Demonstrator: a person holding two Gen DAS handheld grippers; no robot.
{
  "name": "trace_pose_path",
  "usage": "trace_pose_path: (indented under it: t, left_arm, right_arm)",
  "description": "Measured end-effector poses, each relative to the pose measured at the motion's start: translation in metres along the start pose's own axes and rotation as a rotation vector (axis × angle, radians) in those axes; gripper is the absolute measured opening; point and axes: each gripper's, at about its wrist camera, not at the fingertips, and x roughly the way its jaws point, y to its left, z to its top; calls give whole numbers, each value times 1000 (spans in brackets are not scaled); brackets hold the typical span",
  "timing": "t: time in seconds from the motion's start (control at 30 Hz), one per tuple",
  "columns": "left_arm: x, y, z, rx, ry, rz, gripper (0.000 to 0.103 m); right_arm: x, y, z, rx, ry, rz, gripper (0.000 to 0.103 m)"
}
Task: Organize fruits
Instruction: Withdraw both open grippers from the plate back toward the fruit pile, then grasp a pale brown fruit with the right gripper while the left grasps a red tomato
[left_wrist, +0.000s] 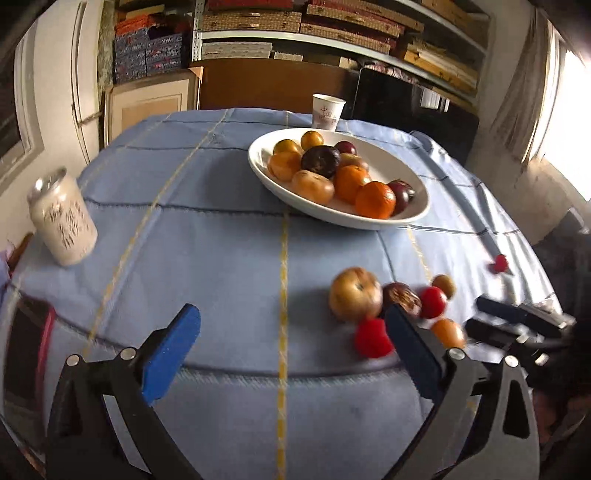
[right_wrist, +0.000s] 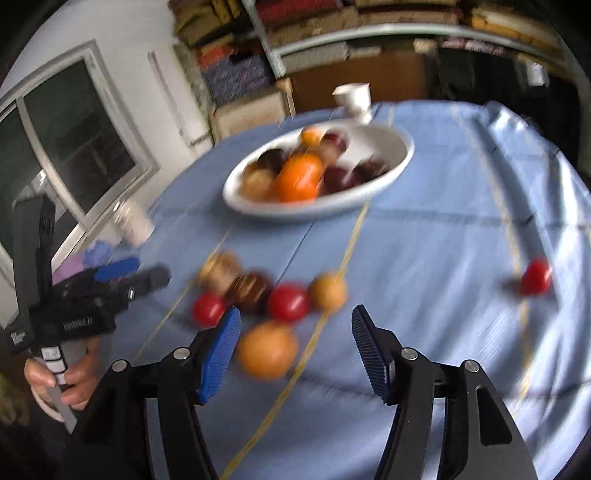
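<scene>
A round table draped in a pale blue checked tablecloth shows broad bare cloth at centre and lower left of the left wrist view, its near edge curving just under the fingers. A shallow white oval bowl heaped with oranges and dark plums sits upper centre, a white paper cup behind it at the far edge. A white drinks can stands at the left rim. Loose fruit clusters lower right: a tan apple, a dark brown fruit, small red fruits; a lone red fruit lies well apart toward the right edge. The left gripper stands spread wide, holding nothing. The right gripper stands about half open, empty, a blurred orange fruit just beside its left finger; contact cannot be told.
</scene>
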Motion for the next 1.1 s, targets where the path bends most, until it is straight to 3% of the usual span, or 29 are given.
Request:
trace_pose_path:
  t: [0.17,0.37,0.8,1.1]
  left_arm:
    - [-3,-7,-12,44,-15,89,98]
    - [4,-4,-8,35,20,95,98]
    - [7,-7,-8,44,24,110,98]
    - [8,-7,-8,45,29,112,98]
  right_arm:
    - [6,15,-8,-65,30,-47,64]
    - [12,11,-8,-47,48,-53,62]
    - [26,19,-6,-73,82,-54,45]
    - [26,21,-6,-85,80,-51,40]
